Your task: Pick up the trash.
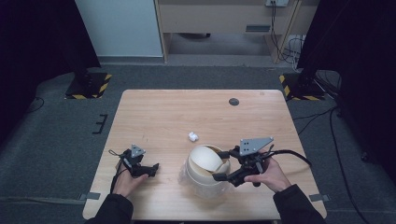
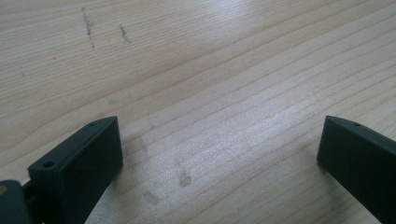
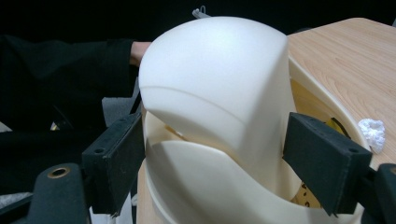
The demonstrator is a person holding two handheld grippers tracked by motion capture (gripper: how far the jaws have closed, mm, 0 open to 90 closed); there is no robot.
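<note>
Work in hand: we take it that a cream bowl (image 1: pixel 208 159) is being nested into the stack of cream bowls (image 1: pixel 204 179) near the front edge of the bench (image 1: pixel 163 116)
Tilted bowl: it leans in the mouth of the stack, its rounded underside turned up in the right gripper view (image 3: pixel 215 84), not yet seated flat
Right claw (image 1: pixel 223 164): its jaws stand wide on either side of the tilted bowl; the right gripper view shows the pads just beside the wall, and we see no pressing, so we read it as released and not gripping
Left claw (image 1: pixel 152 169): open and holding nothing, low over bare bench to the left of the stack, well apart from it
Left claw's own view: two black jaws wide apart over wood grain (image 2: pixel 210 93), nothing between them
Paper wad (image 1: pixel 193 136): a small crumpled white piece lies on the bench just behind the stack, apart from it
Doing it well: we would draw the right claw straight back along its own jaws, so neither pad catches the rim and tips the bowl out
Seating: if the bowl stays tilted, we would nudge its high edge down gently until it sits level in the stack
Steadying: the stack looks light, so the left claw could come in and brace its outer wall
Risk: a sideways pull could drag the whole stack toward the front edge
</note>
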